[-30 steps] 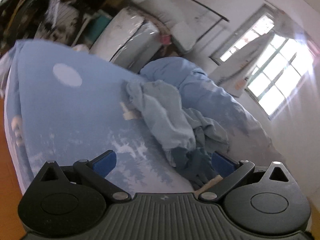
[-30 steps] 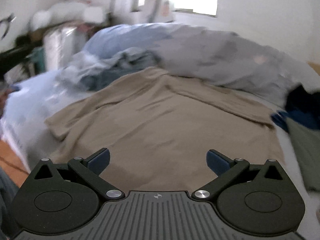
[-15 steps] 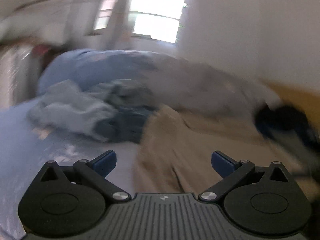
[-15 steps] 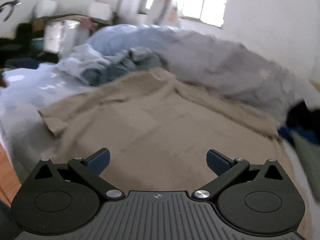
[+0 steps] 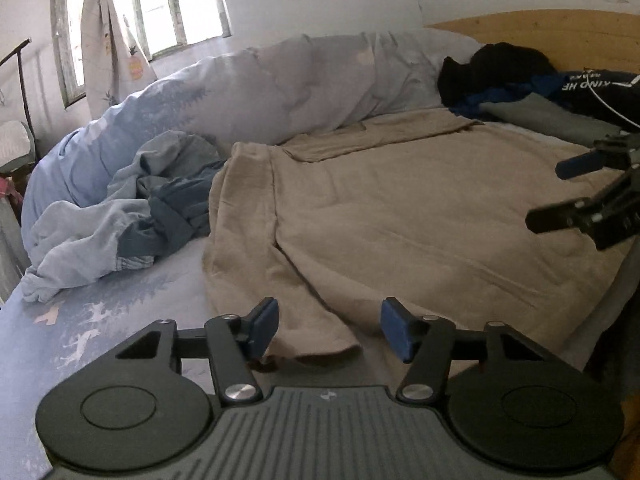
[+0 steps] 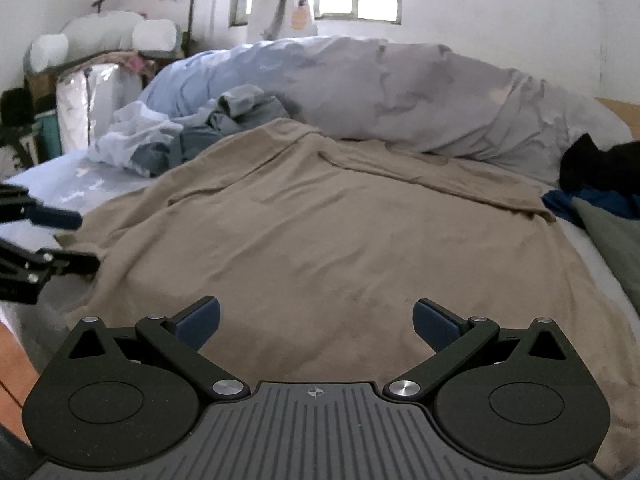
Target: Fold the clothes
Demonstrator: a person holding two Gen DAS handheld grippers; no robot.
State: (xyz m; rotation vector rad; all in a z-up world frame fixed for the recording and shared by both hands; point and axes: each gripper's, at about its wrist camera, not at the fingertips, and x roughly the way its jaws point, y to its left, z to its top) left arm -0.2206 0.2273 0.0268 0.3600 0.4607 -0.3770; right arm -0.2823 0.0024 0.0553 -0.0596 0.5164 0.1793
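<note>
While the tan garment [image 6: 320, 248] lies spread along the bed's near edge, left gripper [image 5: 328, 328] and right gripper [image 6: 316, 320], both agape and empty, should pinch hem corners squarely.

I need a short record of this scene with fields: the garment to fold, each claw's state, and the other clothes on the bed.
garment: tan garment, spread flat on the bed
left claw: open, at the garment's near left edge, holding nothing
right claw: open, above the garment's near edge, holding nothing
other clothes: crumpled blue clothes left of the garment; dark clothes pile near the headboard
bedding: rolled grey-blue duvet behind the garment
</note>
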